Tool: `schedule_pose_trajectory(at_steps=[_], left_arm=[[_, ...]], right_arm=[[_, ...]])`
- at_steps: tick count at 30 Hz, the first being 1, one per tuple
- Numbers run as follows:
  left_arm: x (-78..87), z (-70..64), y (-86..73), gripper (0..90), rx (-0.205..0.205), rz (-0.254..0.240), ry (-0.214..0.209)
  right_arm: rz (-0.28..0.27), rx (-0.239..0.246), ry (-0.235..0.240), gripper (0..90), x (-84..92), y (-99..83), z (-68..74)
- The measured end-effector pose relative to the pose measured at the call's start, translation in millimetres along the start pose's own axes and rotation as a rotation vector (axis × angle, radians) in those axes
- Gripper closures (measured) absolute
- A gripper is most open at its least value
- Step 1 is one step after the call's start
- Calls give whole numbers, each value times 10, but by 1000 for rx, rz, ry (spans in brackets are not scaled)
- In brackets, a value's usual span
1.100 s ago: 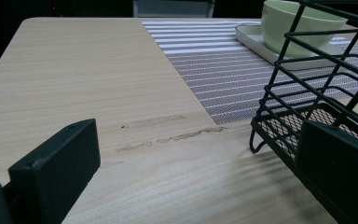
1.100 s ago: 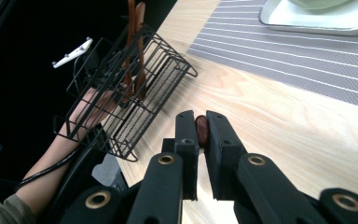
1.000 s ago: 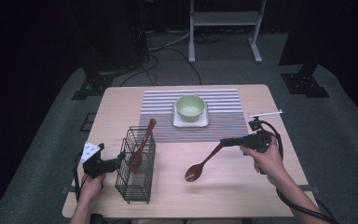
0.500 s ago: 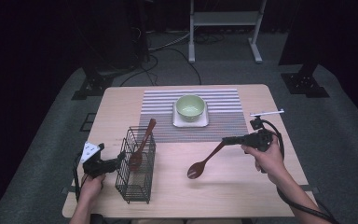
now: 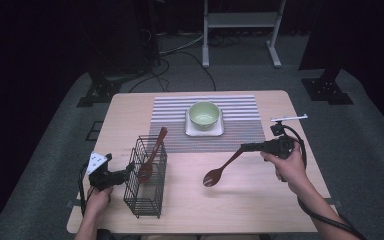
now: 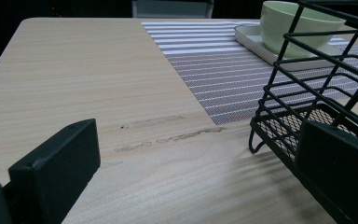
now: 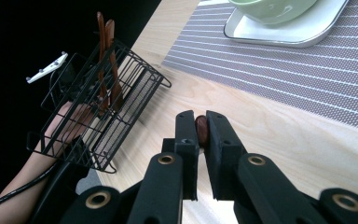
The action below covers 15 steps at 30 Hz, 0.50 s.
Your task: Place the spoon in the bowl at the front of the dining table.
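Change: the wooden spoon [image 5: 223, 169] held over the table [image 5: 260, 200] has shifted only slightly from a second ago, its bowl a touch further toward the person's right; the basket and the left tongs sit as they did.
Right tongs [image 7: 201, 133]: clamped tight on the spoon's handle, a sliver of brown wood showing between the two black pads in the right gripper view. In the high view the right tongs [image 5: 244, 147] point toward the table's middle, with the spoon slanting down from their tip, its bowl hanging low near the tabletop.
Left tongs [image 5: 128, 170]: jaws set wide apart at the black wire basket [image 5: 146, 177]. In the left gripper view one jaw stands clear over bare wood and the other lies against the basket's [image 6: 317, 100] wire side; whether it presses on the wire cannot be told.
Second spoon [image 5: 151, 155]: stands tilted inside the basket, just beyond the left tongs, handle poking above the rim.
Beyond the tongs: a green bowl [image 5: 204, 114] on a white tray [image 5: 204, 131], resting on a striped mat [image 5: 240, 132], well apart from both tools.
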<state>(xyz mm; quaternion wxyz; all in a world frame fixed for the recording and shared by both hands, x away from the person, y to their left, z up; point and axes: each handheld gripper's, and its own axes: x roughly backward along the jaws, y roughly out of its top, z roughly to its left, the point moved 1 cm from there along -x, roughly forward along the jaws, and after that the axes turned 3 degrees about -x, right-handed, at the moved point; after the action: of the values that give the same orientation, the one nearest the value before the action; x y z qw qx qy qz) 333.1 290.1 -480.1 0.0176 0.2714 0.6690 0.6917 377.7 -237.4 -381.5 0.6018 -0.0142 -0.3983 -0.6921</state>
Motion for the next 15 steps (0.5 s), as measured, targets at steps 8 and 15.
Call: schedule_pose_trajectory(at_steps=[8,15], left_arm=[[0,-1,0,0,-3,2,-1],[0,1,0,0,1,-1,0]], right_arm=[[-5,-5,-22,828,-7,59,-26],[-20,-10,-29,828,-11,140,-58]])
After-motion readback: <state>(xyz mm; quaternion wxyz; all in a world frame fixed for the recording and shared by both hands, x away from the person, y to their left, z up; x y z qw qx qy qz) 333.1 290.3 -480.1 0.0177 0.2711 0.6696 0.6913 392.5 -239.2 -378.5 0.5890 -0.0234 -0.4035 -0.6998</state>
